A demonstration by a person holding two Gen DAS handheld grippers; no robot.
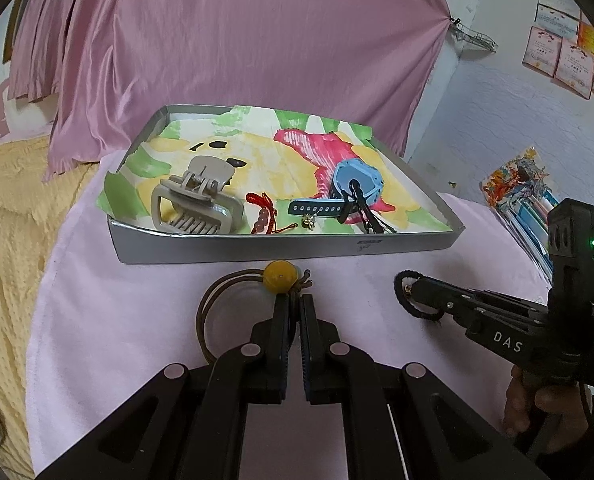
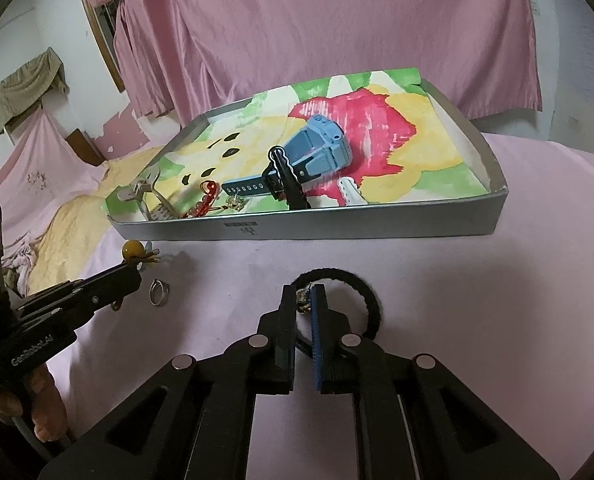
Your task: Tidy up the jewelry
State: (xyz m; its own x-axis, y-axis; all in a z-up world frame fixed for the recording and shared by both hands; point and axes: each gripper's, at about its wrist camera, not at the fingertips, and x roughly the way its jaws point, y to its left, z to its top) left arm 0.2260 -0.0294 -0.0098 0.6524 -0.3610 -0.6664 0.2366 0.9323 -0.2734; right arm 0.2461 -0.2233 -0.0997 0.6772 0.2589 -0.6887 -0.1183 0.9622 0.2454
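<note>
**Both grippers pinching hair ties in front of the tray**

Lying at the left of the grey tray [image 1: 281,249], a beige claw clip [image 1: 196,205] sat at about 10 o'clock from the left gripper [image 1: 295,300]. Beside it to the right came a red knotted cord with beads [image 1: 261,216], a small gold charm [image 1: 308,222], then a blue watch [image 1: 351,184] with a black clip [image 1: 359,204] resting across its strap. All lay on the painted paper lining [image 1: 257,152] of the tray.

On the pink cloth [image 1: 137,300] just short of the tray's near wall, the left gripper's jaws were pressed together on the brown hair tie [image 1: 207,304] right below its yellow bead [image 1: 281,277], which stood at 12 o'clock from the fingertips.

A silver ring [image 2: 159,293] lay on the cloth between the two tools.

At 3 o'clock from the left one, the right gripper [image 2: 305,300] had its jaws pinched on the black hair tie [image 2: 361,288] at its small metal charm, the loop lying flat on the cloth.
</note>
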